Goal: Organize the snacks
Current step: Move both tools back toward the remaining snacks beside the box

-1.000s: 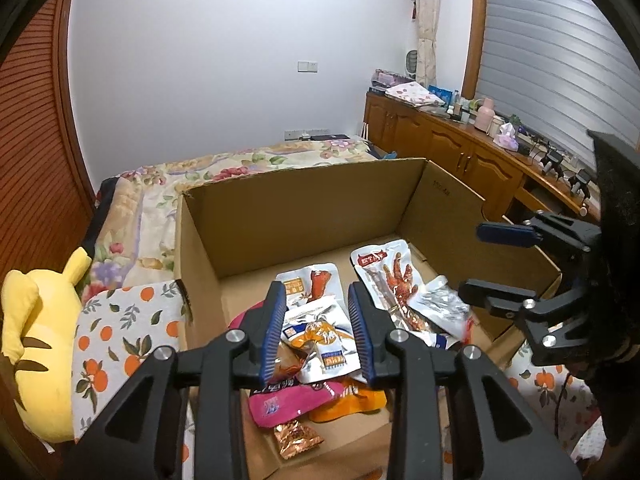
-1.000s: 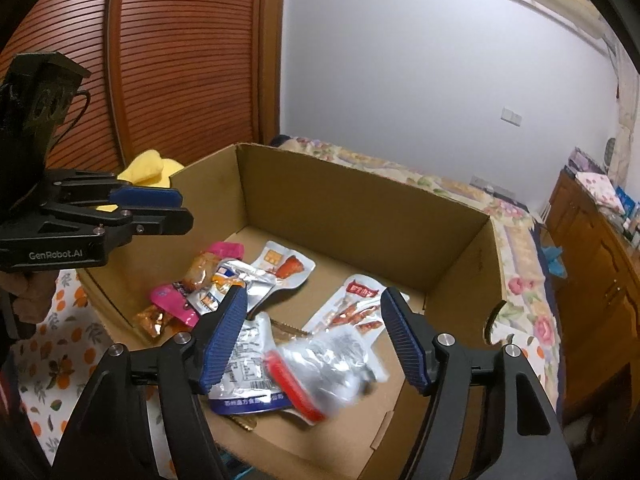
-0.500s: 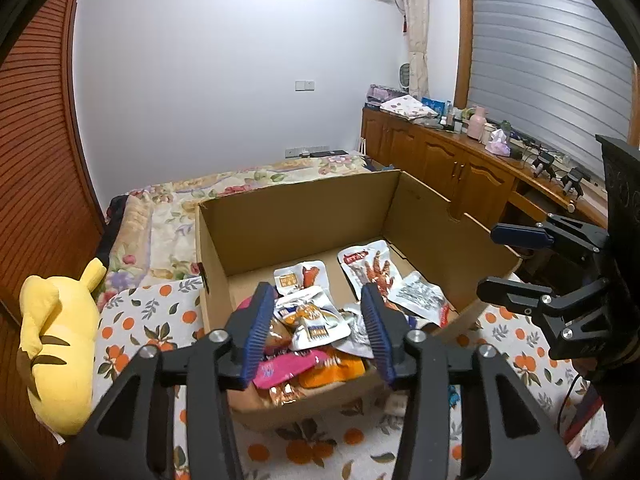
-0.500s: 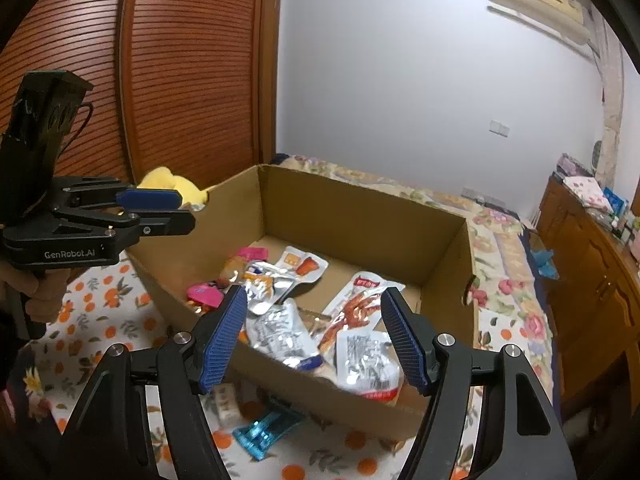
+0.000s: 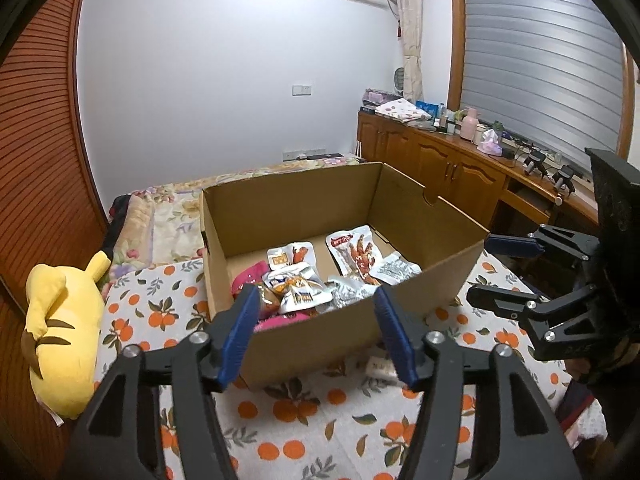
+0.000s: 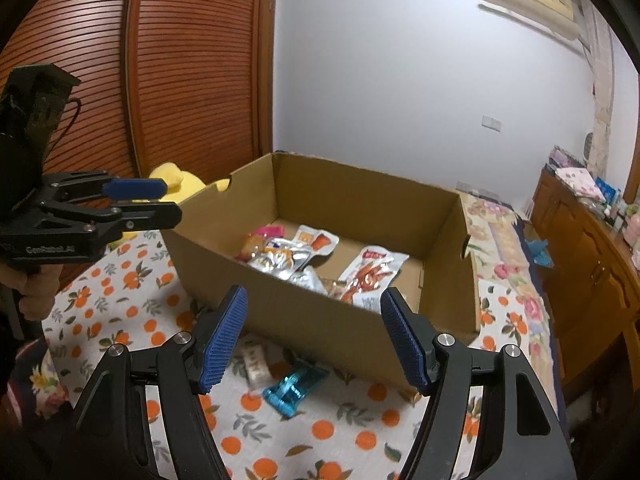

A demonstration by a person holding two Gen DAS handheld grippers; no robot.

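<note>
Nearest both cameras, the two grippers hang above the orange-print cloth with nothing in them. The left gripper has its jaws opening, with only air between the blue pads. The right gripper stands released, pads well apart and empty.

Just beyond the right gripper, two snacks lie loose on the cloth in front of the box: a blue foil packet and, beside it, a small pale wrapped piece. Both rest just outside the near wall of the cardboard box. The left wrist view shows the pale piece close to the left gripper's right pad.

Inside the box the remaining snacks lie flat on the floor: pink packets and silver pouches towards the left, and a white pouch printed in red and a silver sachet towards the right.

Judgement: the step in hand is collecting the two strays. Each gripper should descend over one item, pads either side of its narrow width, and close only once the tips are low against the cloth. The foil packet is likely to be slippery and to crumple, so a grip across its middle is advised. Catching the cloth is the chief risk.

Beyond the box lie a yellow plush toy, a floral quilt and wooden cabinets.
</note>
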